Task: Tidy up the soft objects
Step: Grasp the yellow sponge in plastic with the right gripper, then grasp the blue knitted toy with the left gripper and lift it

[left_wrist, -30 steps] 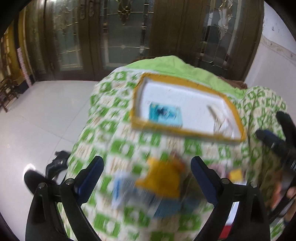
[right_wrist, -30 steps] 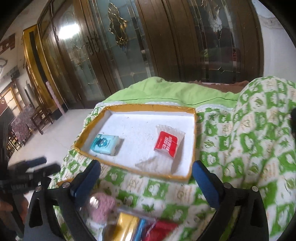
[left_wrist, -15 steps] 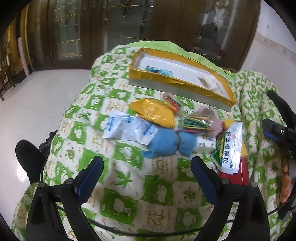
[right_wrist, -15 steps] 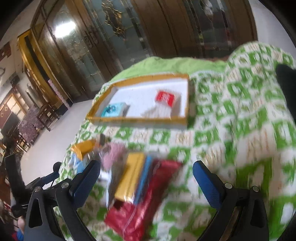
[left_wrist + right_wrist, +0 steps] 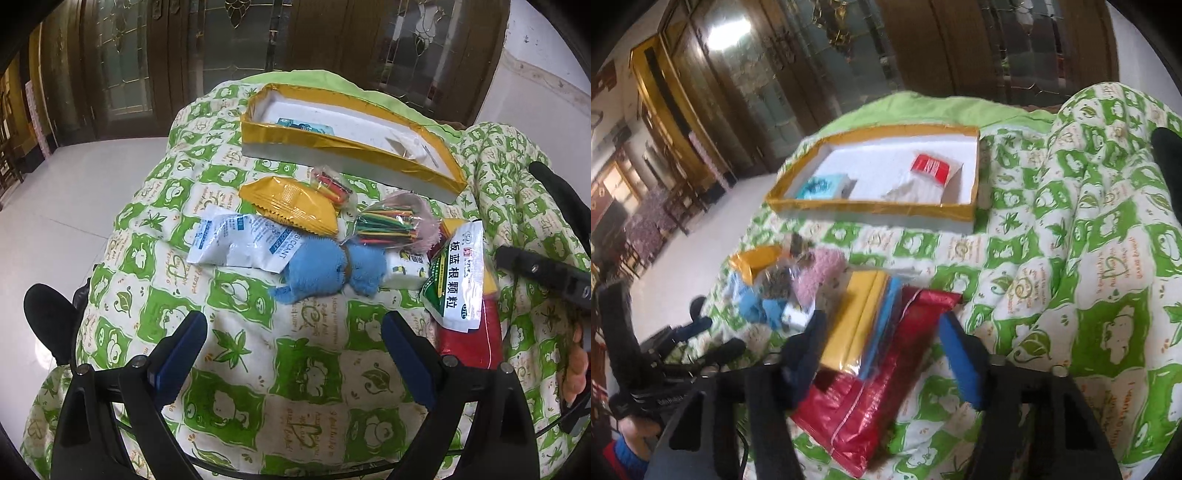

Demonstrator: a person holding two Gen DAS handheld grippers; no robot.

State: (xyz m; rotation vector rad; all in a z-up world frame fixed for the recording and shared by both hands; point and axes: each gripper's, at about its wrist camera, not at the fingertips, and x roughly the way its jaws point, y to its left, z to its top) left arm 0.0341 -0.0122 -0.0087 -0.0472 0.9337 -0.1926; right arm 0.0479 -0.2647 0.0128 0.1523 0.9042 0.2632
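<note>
A pile of soft things lies on the green-and-white quilt point(image 5: 236, 354): a blue plush toy point(image 5: 325, 273), a white desiccant pouch point(image 5: 236, 243), a yellow snack pack point(image 5: 291, 206), bagged coloured sticks point(image 5: 391, 221), a green-white medicine sachet point(image 5: 458, 280) and a red bag point(image 5: 886, 373). A gold-rimmed white tray point(image 5: 332, 144) sits beyond and holds a teal packet point(image 5: 820, 186) and a red-white sachet point(image 5: 929, 168). My left gripper point(image 5: 291, 358) is open above bare quilt, short of the plush. My right gripper point(image 5: 882, 354) is open, its fingers either side of the red bag.
The quilt bulges high on the right point(image 5: 1108, 221). White tiled floor point(image 5: 66, 177) lies left of the bed, with dark wooden glass doors point(image 5: 229, 44) behind. A black shoe point(image 5: 48, 314) shows at the lower left. The other gripper's handle point(image 5: 543, 273) reaches in from the right.
Both grippers drew back and lowered from the tray to the pile. The right gripper's fingers have narrowed and now straddle the red bag.
</note>
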